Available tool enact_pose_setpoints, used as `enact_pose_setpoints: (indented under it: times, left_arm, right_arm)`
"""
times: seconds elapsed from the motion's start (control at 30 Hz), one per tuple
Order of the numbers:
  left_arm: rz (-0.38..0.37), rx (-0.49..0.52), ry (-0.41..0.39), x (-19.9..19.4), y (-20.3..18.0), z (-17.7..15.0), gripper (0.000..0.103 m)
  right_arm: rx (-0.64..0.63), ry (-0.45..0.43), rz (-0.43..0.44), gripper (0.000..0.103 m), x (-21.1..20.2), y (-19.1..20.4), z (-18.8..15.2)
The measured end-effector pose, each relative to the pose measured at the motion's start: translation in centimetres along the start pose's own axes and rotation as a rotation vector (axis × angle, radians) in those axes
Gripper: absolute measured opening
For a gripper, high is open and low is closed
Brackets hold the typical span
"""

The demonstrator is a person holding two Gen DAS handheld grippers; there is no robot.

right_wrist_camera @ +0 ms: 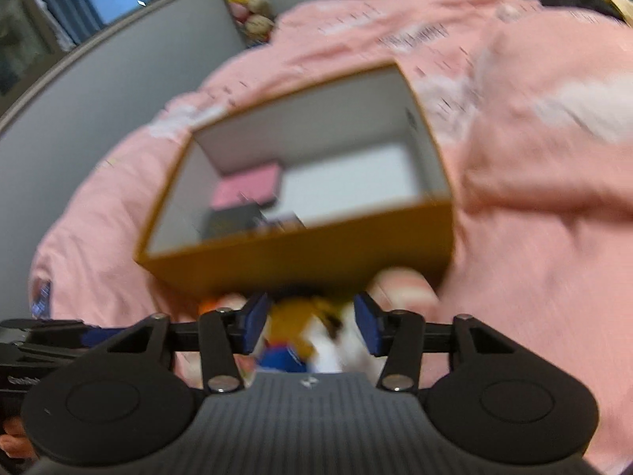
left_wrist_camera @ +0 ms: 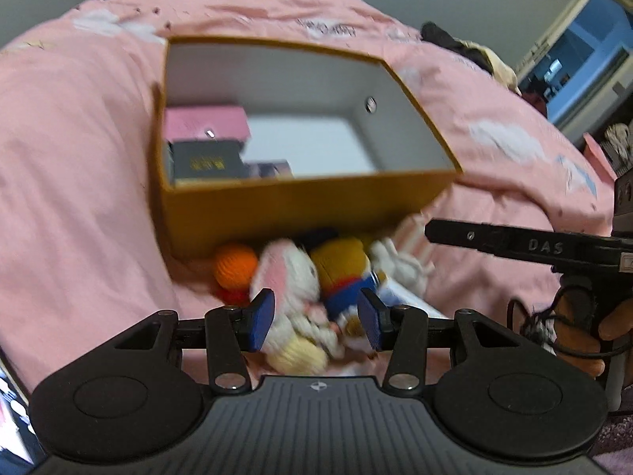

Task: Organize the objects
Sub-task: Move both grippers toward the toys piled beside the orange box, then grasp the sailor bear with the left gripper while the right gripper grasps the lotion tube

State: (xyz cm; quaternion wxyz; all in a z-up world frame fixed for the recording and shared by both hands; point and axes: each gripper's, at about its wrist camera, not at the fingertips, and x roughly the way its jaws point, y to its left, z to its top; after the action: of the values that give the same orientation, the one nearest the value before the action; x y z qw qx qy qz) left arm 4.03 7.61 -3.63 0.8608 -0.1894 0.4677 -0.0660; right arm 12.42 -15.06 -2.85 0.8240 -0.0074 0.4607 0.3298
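Toys are lying in a pile on the pink blanket (left_wrist_camera: 79, 166), right by the near wall of the box (left_wrist_camera: 277, 206). Box is sitting open on the bed w/ a pink pack (left_wrist_camera: 205, 122) and a black pack (left_wrist_camera: 205, 162) inside, both at its left end.

Left gripper (left_wrist_camera: 315, 318) is hanging over the pile. Its blue pads (left_wrist_camera: 262, 320) are standing apart and are not pinching anything. A white bunny (left_wrist_camera: 289, 277) is lying under them, next to an orange ball (left_wrist_camera: 236, 267) and a yellow & blue doll (left_wrist_camera: 342, 273).

Right gripper (right_wrist_camera: 312, 324) is hanging over the same pile, a bit blurry. Its pads (right_wrist_camera: 253, 326) are spread too, w/ the doll (right_wrist_camera: 292, 324) showing in the gap, but nothing is being squeezed. In the left view, its black finger (left_wrist_camera: 514, 239) is sticking in from the right, above the toys.
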Motion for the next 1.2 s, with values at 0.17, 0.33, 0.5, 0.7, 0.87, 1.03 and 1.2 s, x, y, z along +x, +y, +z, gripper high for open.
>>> enact_pose_setpoints:
  times: [0.17, 0.33, 0.5, 0.7, 0.87, 1.03, 1.2]
  left_arm:
    - [-0.034, 0.047, 0.017, 0.9, -1.9, -1.1, 0.054]
    - [-0.044, 0.082, 0.024, 2.1, -3.4, -0.9, 0.054]
    - [-0.031, 0.078, 0.067, 4.3, -3.9, -0.3, 0.054]
    - [-0.002, 0.049, 0.139, 7.5, -4.1, 0.4, 0.054]
    - [0.025, 0.042, 0.199, 9.7, -4.2, 0.4, 0.054]
    - [0.036, 0.050, 0.214, 10.6, -4.1, 0.6, 0.055]
    - [0.038, 0.059, 0.234, 11.3, -3.9, 0.6, 0.055]
  right_arm:
    - [0.012, 0.029, -0.087, 0.049, 0.2, -1.3, -2.6]
    - [0.025, 0.059, -0.053, 0.044, 0.4, -1.8, -3.7]
    - [0.035, 0.096, -0.016, 0.033, 0.8, -2.3, -4.3]
    - [0.013, 0.135, -0.006, 0.029, 0.8, -2.7, -5.6]
    - [-0.007, 0.160, -0.001, 0.029, 1.6, -2.7, -6.0]
    - [-0.011, 0.183, 0.018, 0.023, 3.0, -2.7, -5.9]
    - [-0.023, 0.195, 0.014, 0.016, 3.6, -2.2, -5.8]
